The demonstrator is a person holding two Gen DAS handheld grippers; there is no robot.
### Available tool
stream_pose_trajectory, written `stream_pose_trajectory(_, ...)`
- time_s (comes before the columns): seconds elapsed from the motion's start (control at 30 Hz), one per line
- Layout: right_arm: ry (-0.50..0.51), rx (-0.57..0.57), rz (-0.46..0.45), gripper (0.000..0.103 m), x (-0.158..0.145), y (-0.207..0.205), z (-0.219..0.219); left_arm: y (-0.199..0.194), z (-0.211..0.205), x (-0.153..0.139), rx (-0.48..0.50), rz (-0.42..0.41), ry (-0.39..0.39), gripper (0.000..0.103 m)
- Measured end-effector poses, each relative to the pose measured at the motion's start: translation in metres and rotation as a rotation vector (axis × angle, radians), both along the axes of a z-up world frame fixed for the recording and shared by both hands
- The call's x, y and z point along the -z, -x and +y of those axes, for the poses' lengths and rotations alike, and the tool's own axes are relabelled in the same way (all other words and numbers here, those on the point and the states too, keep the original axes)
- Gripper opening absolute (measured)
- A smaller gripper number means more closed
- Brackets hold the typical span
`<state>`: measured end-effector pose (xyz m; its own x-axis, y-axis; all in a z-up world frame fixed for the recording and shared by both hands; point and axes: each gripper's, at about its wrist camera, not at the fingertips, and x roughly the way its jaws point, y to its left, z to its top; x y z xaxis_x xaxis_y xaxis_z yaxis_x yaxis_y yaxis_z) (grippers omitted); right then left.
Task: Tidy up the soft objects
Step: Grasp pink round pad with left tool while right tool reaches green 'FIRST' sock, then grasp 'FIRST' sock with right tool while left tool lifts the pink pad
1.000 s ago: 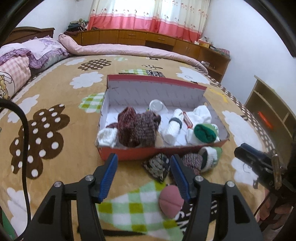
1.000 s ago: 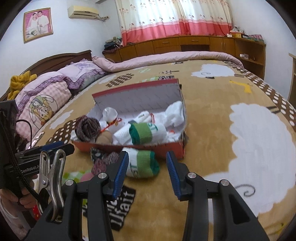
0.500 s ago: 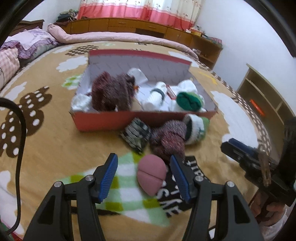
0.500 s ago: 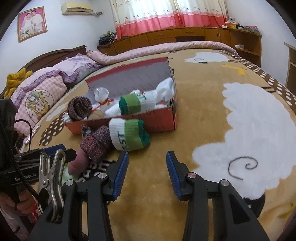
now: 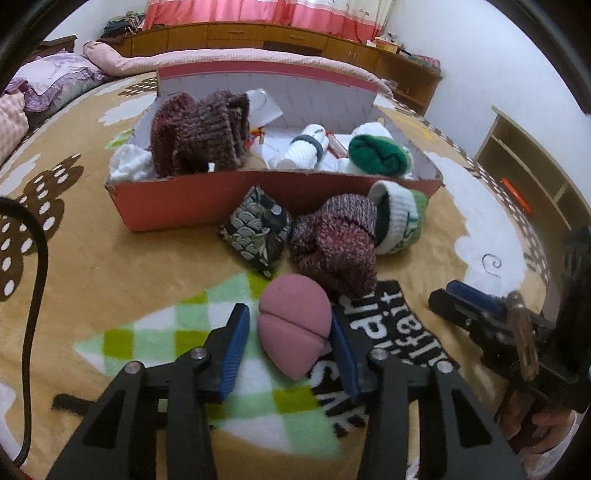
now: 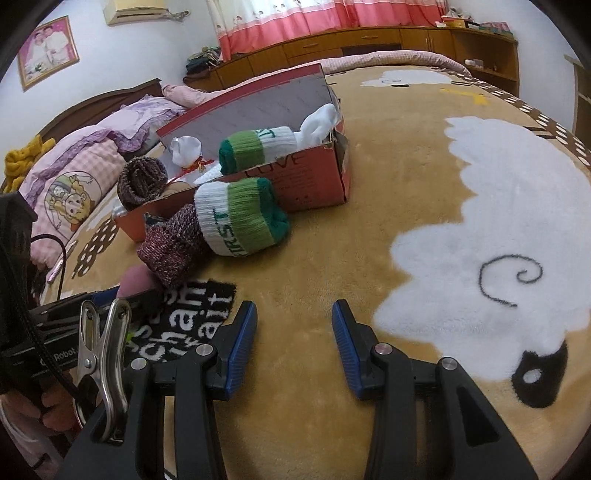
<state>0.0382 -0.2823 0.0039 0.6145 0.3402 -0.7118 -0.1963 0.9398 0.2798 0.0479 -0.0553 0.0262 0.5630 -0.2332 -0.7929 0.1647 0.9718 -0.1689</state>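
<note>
1. Down come both grippers toward the bed [image 6: 369, 236] since a second ago — the left gripper [image 5: 287, 341] has just been narrowing, and the pink sponge [image 5: 293, 330] now sits between its jaws; the right-hand pad looks to touch it, with a gap at the other.
2. That sponge lies in front of the red box [image 5: 192, 199], beside the maroon knit sock [image 5: 338, 242].
3. Right gripper [image 6: 294, 341] — partly open, nothing between its jaws, right of the box.

White walls [image 6: 147, 40], pink curtains [image 6: 314, 18], wooden cabinets [image 6: 369, 40], patterned bed [image 6: 406, 184].
</note>
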Motion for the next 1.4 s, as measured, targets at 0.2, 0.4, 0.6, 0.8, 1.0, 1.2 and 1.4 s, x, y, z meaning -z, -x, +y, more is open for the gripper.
stream_pose_trajectory(0.2, -0.024, 0.007, 0.0, 0.044, 0.001, 0.0, -0.001, 0.005, 0.001, -0.003, 0.016, -0.037, 0.0, 0.037)
stream_pose_trajectory(0.4, -0.052, 0.003, 0.001, 0.047, 0.002, 0.0, -0.004, 0.003, 0.026, -0.011, -0.069, -0.074, -0.007, 0.037)
stream_pose_trajectory(0.6, 0.015, -0.013, -0.01, 0.055, -0.001, 0.001, 0.01, -0.005, 0.058, 0.002, -0.158, -0.018, 0.066, 0.037)
stream_pose_trajectory(0.8, 0.013, 0.013, 0.014, 0.055, -0.009, -0.012, 0.017, -0.005, 0.061, 0.006, -0.157, -0.02, 0.087, 0.038)
stream_pose_trajectory(1.0, 0.058, -0.021, -0.029, 0.055, -0.022, -0.033, 0.036, -0.005, 0.064, 0.008, -0.155, -0.016, 0.11, 0.039)
stream_pose_trajectory(1.2, 0.051, -0.03, -0.025, 0.055, -0.021, -0.05, 0.047, -0.007, 0.064, 0.009, -0.155, -0.017, 0.111, 0.039)
stream_pose_trajectory(1.4, 0.042, -0.033, -0.03, 0.038, -0.014, -0.047, 0.047, -0.007, 0.064, 0.007, -0.157, -0.015, 0.114, 0.037)
